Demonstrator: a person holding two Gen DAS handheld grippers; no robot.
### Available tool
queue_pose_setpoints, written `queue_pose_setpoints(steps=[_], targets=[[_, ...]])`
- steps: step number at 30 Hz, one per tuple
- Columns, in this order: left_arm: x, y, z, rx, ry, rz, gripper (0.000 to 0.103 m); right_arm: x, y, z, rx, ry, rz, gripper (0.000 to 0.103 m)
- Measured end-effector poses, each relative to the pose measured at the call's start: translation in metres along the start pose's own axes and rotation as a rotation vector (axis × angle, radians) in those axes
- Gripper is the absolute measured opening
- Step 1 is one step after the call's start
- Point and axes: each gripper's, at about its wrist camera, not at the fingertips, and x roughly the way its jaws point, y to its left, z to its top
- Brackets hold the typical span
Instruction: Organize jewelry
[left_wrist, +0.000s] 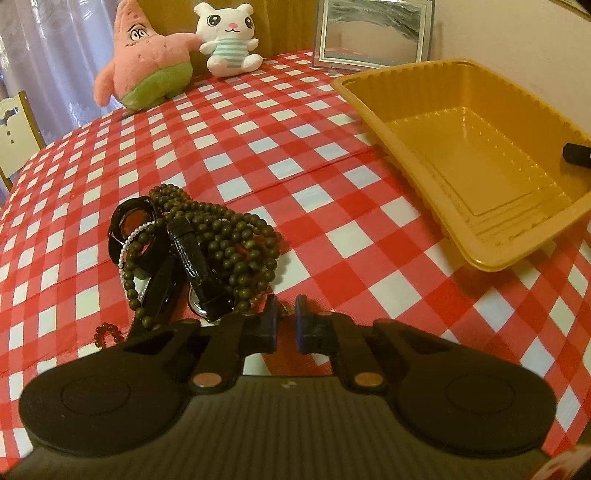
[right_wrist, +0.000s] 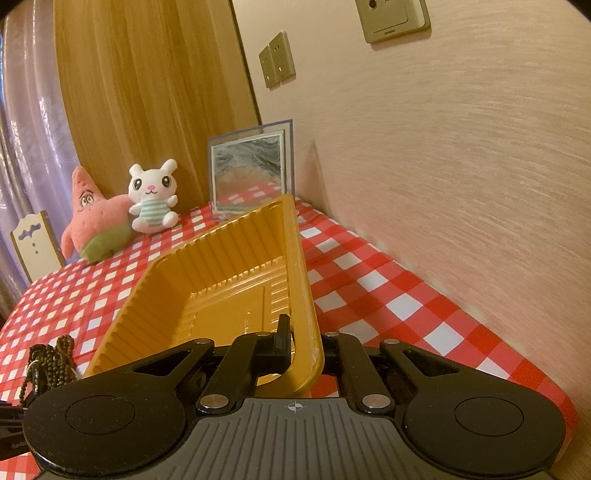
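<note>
right gripper (right_wrist: 301, 341) clamps the yellow tray (right_wrist: 236, 258) rim; left gripper (left_wrist: 285, 321), fingers nearly together and empty, should widen before reaching the bead pile (left_wrist: 207, 240).

A table draped in a red-and-white checked cloth (left_wrist: 295, 155) carried everything. In the left wrist view, a tangled jewelry pile (left_wrist: 195, 251) of dark beads, pearls and black straps lay at about 8 o'clock, a small red bead loop (left_wrist: 107, 334) just beside it. An empty yellow tray (left_wrist: 461, 155) sat at 2 o'clock. At 12 o'clock stood a framed mirror (left_wrist: 373, 33), a white plush (left_wrist: 229, 40) and a pink plush (left_wrist: 144, 62).
</note>
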Motion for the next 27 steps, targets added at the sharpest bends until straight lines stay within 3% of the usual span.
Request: queue_pose_setpoints(steps=[7,13,19,27], targets=[[-0.008,0.0,0.003,0.004,-0.015,-0.005,0.008,0.002,0.0,-0.001,-0.001,0.004,0.005,0.005],[-0.032,-0.003,0.017,-0.005,-0.077,-0.028,0.008,0.002,-0.001,-0.001,-0.001,0.004,0.006,0.005],[-0.059,-0.014,0.04,-0.021,-0.162,-0.113,0.008,0.002,-0.001,-0.001,-0.003,0.004,0.007,0.005],[-0.054,-0.051,0.06,0.009,-0.179,-0.244,0.008,-0.001,0.002,0.0,-0.015,0.004,0.014,0.005]])
